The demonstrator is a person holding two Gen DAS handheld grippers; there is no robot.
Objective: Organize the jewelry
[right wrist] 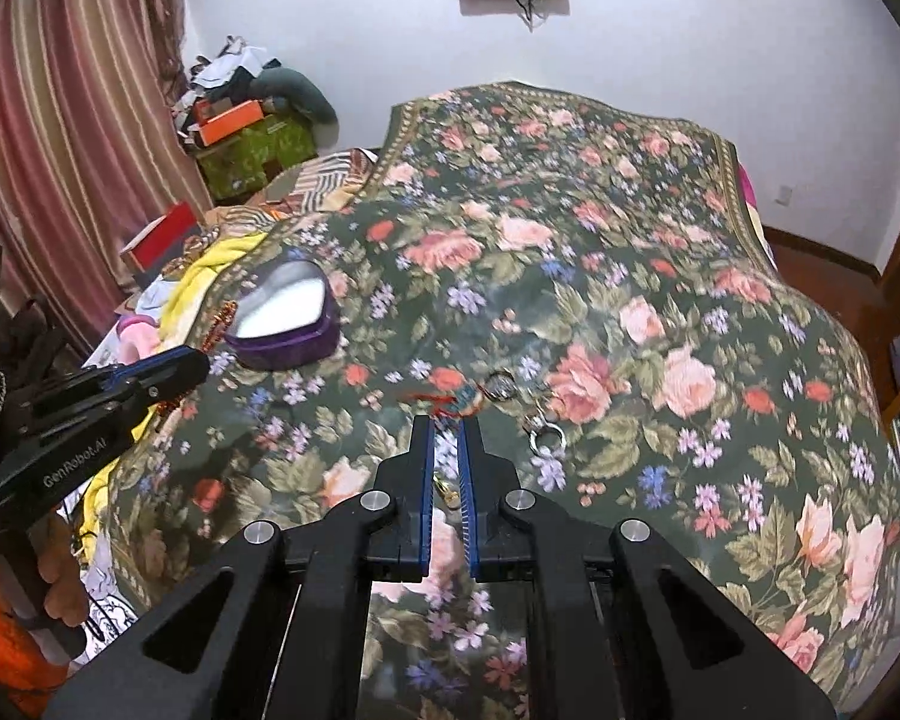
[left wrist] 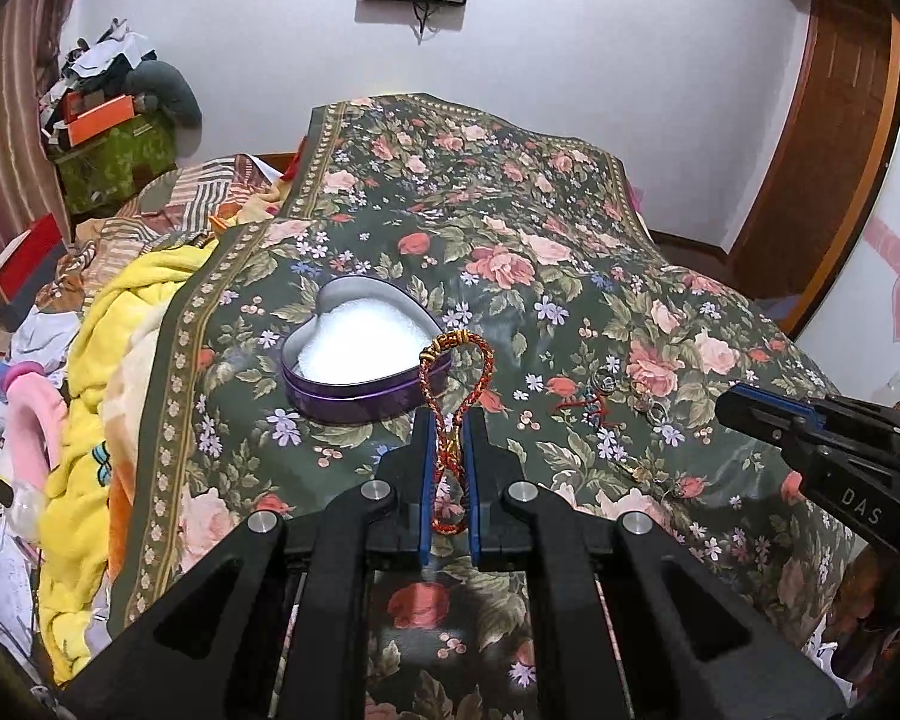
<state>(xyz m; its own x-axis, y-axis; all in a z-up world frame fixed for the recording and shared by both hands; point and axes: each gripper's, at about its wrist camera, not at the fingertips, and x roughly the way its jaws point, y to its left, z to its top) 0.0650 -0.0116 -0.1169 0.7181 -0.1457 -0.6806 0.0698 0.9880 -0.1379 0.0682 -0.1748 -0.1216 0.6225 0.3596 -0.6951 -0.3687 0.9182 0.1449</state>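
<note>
In the left wrist view my left gripper [left wrist: 450,414] is shut on a red and gold braided bracelet [left wrist: 489,360]. Its loop stands up above the fingertips, just right of a purple heart-shaped tin [left wrist: 354,402] lined with white foam. The tin [right wrist: 288,348] and bracelet [right wrist: 222,321] also show in the right wrist view, beside the left gripper [right wrist: 198,363]. My right gripper [right wrist: 446,420] hovers with a narrow gap and nothing held, above a red cord charm [right wrist: 444,399], a small ring [right wrist: 501,387] and a gold piece [right wrist: 447,489] lying on the floral cloth [right wrist: 630,240]. The right gripper [left wrist: 726,402] enters from the right.
The floral cloth [left wrist: 510,210] covers a bed that drops off at the right and far edges. A yellow blanket [left wrist: 102,360], boxes and clutter [left wrist: 102,120] crowd the left side. A wooden door [left wrist: 834,150] stands at the right. A hand [right wrist: 60,570] holds the left gripper.
</note>
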